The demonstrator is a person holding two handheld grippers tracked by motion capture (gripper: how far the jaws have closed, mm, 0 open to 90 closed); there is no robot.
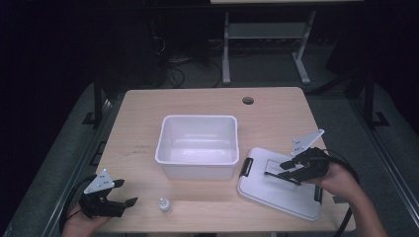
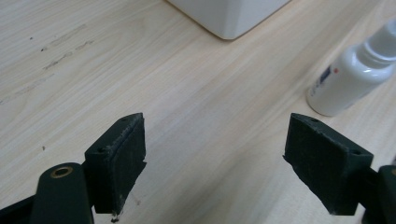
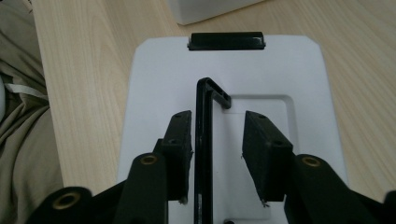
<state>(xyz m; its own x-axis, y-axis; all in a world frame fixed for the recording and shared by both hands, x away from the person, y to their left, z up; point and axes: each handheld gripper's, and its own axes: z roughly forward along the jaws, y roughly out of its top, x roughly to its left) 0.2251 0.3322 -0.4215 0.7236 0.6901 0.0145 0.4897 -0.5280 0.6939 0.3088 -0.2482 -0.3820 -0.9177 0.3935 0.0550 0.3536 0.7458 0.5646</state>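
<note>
A white plastic bin [image 1: 197, 145] stands open in the middle of the wooden table [image 1: 138, 123]. Its flat white lid [image 1: 276, 193] lies to the right, with black latches at its ends. My right gripper [image 1: 276, 170] hovers over the lid. In the right gripper view its jaws [image 3: 218, 121] straddle the lid's raised black handle [image 3: 203, 140]; the handle sits against the left pad [image 3: 180, 140] and a gap is left on the other side. My left gripper [image 1: 126, 193] rests open near the front left edge. A small white bottle [image 2: 350, 79] stands just to its right.
A corner of the bin [image 2: 229, 16] lies ahead of the left gripper. The table has a cable hole [image 1: 248, 100] at the back right. A trouser leg [image 3: 23, 130] shows beside the table's front edge. A metal desk frame [image 1: 267, 34] stands behind the table.
</note>
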